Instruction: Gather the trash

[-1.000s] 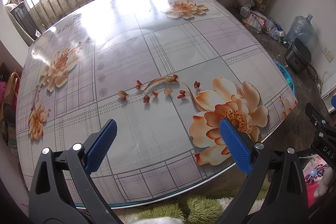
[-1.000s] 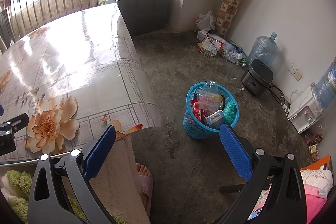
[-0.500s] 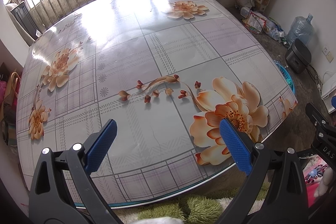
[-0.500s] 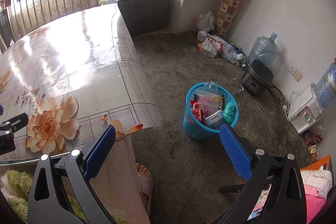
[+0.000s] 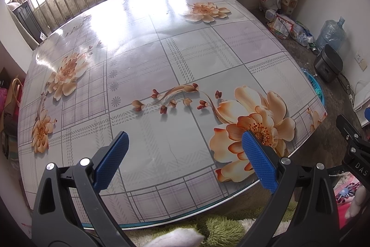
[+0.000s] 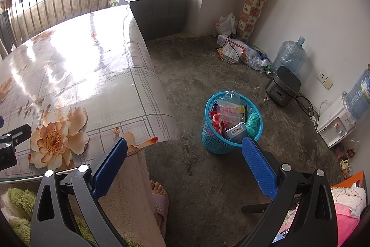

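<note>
Trash (image 6: 231,116) sits piled in the blue basket (image 6: 209,142) on the floor, well apart from the worktop (image 5: 161,57). Looks light and crinkly: wrappers, a clear bottle, a barcoded carton (probably slippery film). Best pinched at a wrapper edge or the carton's stiff sides. Left gripper (image 5: 185,159) over the worktop, fingers spread, empty. Right gripper (image 6: 185,166) above the floor, fingers likewise spread, holding nothing.
</note>
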Demonstrator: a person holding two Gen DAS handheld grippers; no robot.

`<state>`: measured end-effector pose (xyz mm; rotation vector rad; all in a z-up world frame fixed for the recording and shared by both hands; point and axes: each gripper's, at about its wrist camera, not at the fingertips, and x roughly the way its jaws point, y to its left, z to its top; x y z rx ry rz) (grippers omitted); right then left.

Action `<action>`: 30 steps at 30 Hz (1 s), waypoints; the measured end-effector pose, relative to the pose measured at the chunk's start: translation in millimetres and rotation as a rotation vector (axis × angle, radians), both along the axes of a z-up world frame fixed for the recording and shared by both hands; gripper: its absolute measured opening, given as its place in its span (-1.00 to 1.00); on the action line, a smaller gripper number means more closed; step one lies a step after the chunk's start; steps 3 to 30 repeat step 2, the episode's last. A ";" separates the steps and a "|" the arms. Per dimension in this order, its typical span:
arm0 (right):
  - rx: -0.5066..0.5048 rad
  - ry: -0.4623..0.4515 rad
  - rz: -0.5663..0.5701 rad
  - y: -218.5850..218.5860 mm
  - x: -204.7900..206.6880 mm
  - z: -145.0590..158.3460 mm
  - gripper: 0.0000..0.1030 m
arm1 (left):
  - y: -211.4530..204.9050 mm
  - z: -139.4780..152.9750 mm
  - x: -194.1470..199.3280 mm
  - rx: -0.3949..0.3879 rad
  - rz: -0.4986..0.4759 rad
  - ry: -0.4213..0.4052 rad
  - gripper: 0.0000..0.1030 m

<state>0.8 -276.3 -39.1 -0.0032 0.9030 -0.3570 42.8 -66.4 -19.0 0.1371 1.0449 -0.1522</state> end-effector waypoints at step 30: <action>0.000 0.000 0.000 -0.1 -0.1 -0.1 0.87 | 0.6 0.2 0.1 -0.001 0.001 0.002 0.83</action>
